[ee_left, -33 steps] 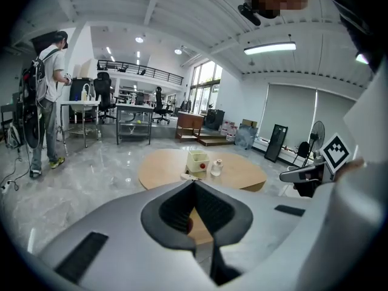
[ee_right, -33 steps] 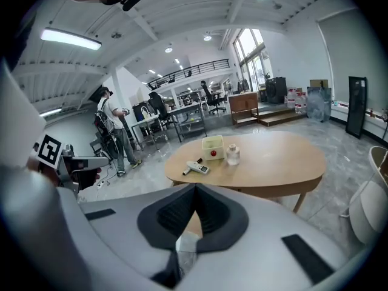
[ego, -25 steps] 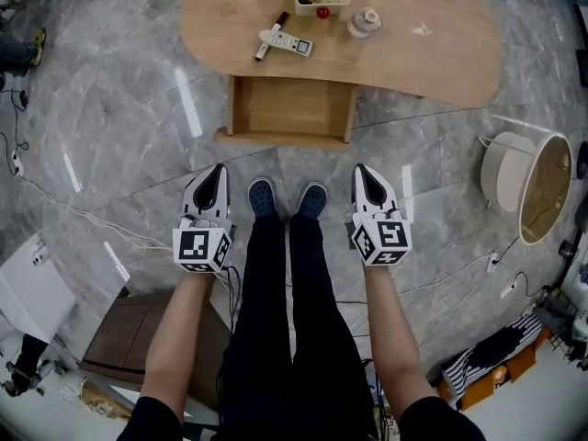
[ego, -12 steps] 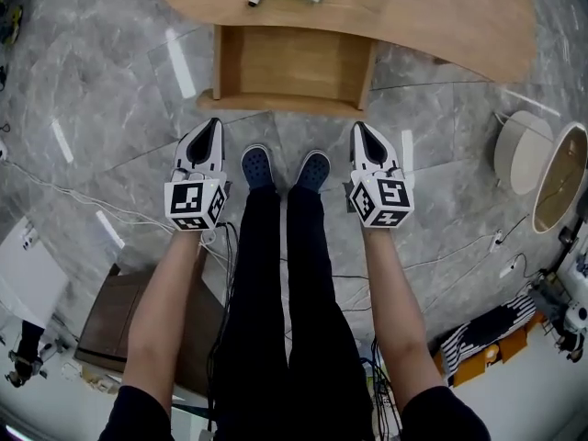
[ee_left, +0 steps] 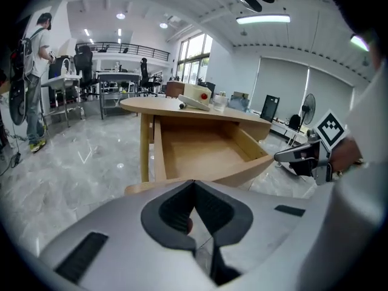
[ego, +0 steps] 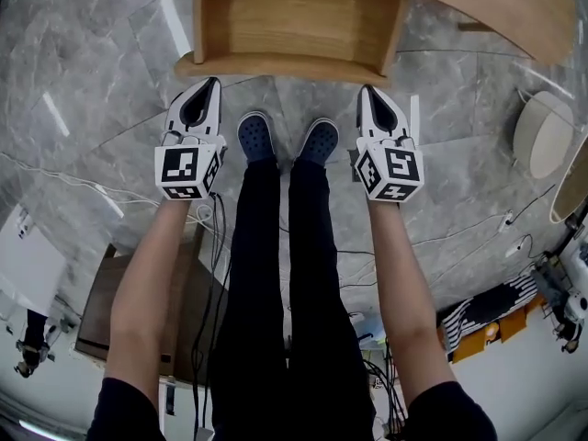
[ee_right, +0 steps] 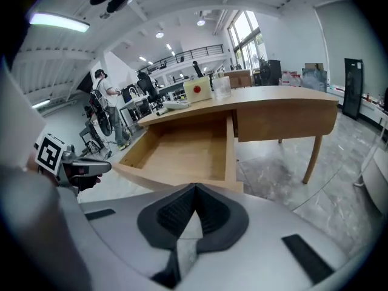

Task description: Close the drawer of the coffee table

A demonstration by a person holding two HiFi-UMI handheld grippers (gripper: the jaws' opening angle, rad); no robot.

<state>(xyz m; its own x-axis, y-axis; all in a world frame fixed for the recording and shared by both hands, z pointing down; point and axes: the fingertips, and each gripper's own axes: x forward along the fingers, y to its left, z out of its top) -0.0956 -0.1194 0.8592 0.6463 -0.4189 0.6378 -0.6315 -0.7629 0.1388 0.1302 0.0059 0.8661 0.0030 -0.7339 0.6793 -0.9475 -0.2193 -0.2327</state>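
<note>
The wooden drawer [ego: 294,12] of the coffee table [ego: 501,7] stands pulled out and is empty inside. Its front panel [ego: 280,65] faces me. My left gripper [ego: 211,84] is shut on nothing, its tip just short of the panel's left part. My right gripper [ego: 367,91] is also shut and empty, a little short of the panel's right end. In the left gripper view the drawer [ee_left: 200,153] lies straight ahead beyond the shut jaws [ee_left: 194,185]. In the right gripper view the drawer [ee_right: 182,153] sits ahead and slightly left of the shut jaws [ee_right: 195,188].
A person's two blue shoes [ego: 255,136] stand between the grippers on the grey marble floor. A round white stool [ego: 542,145] is at the right, cables [ego: 73,186] trail at the left, and a brown cabinet [ego: 110,310] is behind. A small box [ee_left: 195,94] sits on the tabletop.
The view and both grippers have come forward to the open drawer, whose front now sits close ahead of the tips. The tabletop items have left the head view. Both grippers stay shut.
</note>
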